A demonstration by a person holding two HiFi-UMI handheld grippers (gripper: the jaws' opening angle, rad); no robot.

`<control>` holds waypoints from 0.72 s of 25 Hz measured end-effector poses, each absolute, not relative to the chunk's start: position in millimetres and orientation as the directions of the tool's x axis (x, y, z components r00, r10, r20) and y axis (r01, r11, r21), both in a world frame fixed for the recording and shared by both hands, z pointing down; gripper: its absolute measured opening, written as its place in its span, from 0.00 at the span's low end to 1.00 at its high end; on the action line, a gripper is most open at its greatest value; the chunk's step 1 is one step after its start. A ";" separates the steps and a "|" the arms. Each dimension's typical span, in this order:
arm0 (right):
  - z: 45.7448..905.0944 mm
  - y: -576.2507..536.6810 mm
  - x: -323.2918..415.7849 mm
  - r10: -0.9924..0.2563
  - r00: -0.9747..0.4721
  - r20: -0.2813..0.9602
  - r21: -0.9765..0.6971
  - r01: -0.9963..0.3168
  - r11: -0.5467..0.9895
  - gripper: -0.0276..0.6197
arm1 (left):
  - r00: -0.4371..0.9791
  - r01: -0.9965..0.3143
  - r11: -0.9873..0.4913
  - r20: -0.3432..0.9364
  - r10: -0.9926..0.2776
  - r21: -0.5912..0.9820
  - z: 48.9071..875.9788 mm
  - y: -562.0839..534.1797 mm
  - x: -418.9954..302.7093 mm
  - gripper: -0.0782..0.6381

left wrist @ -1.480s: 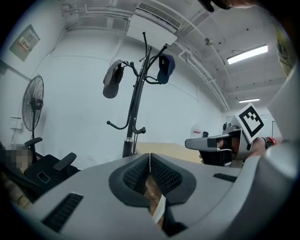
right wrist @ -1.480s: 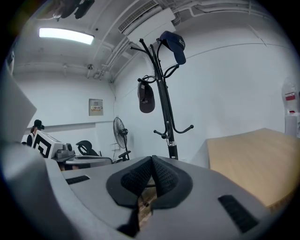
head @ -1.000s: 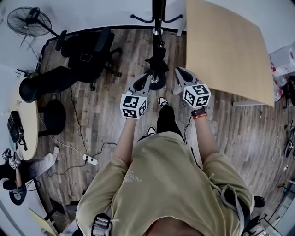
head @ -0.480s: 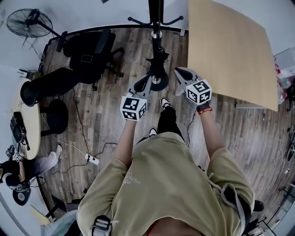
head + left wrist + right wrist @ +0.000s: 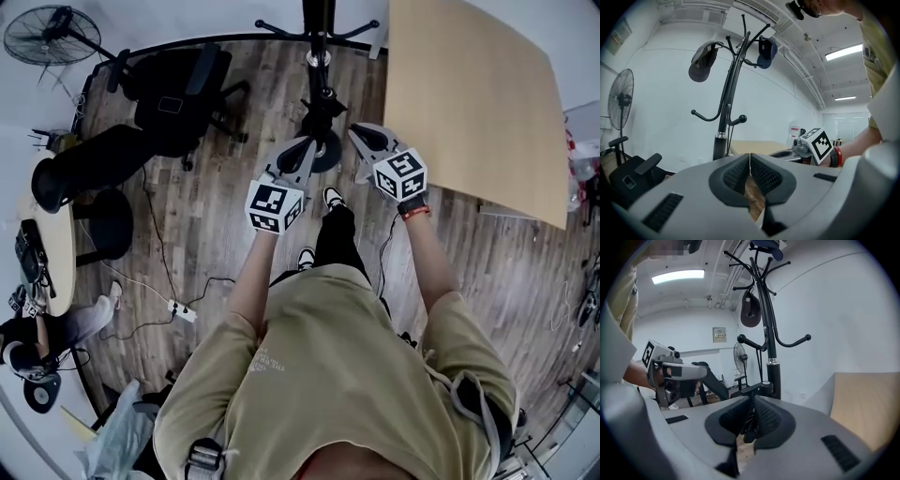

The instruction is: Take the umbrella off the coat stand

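The black coat stand (image 5: pixel 319 23) rises at the top centre, its round base (image 5: pixel 328 157) on the wood floor. Caps hang on its upper hooks (image 5: pixel 704 61) (image 5: pixel 751 310). Low beside the pole a short black bar (image 5: pixel 757 389) sticks out; I cannot tell whether it is the umbrella. My left gripper (image 5: pixel 302 147) (image 5: pixel 749 157) is shut and empty, just left of the base. My right gripper (image 5: pixel 358 133) (image 5: pixel 752 401) is right of the base; its jaws have just been opening to a narrow gap. A dark shape shows through it, nothing clearly gripped.
A large wooden table (image 5: pixel 469 94) fills the right. Black office chairs (image 5: pixel 173 89) and a floor fan (image 5: pixel 42 33) stand at the left. A round table (image 5: pixel 52 244), a seated person (image 5: pixel 37 337) and a power strip with cable (image 5: pixel 183 314) lie further left.
Both grippers have edged forward toward the stand, the right one a bit more. The view has shifted, bringing a plastic bag in at the bottom left.
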State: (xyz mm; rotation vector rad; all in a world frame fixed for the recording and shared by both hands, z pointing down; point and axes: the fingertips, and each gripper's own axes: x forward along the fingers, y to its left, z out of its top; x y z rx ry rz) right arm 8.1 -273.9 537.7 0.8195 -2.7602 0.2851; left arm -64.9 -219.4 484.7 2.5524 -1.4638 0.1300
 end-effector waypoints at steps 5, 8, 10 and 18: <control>553.9 -289.0 4.5 -0.492 -0.816 0.304 -0.113 -0.544 0.831 0.13 | 0.520 -0.854 -0.503 0.187 -0.834 0.131 500.9 -228.1 -59.8 0.14; 561.1 -298.3 -1.3 -0.483 -0.820 0.305 -0.114 -0.535 0.837 0.15 | 0.523 -0.852 -0.506 0.189 -0.831 0.134 508.0 -234.0 -59.4 0.14; 565.9 -303.9 -2.8 -0.475 -0.824 0.309 -0.117 -0.529 0.841 0.17 | 0.525 -0.851 -0.507 0.189 -0.830 0.135 509.2 -237.2 -56.7 0.14; 598.5 -324.3 -10.2 -0.438 -0.824 0.358 -0.127 -0.508 0.852 0.28 | 0.538 -0.843 -0.522 0.202 -0.818 0.129 522.7 -246.9 -61.2 0.14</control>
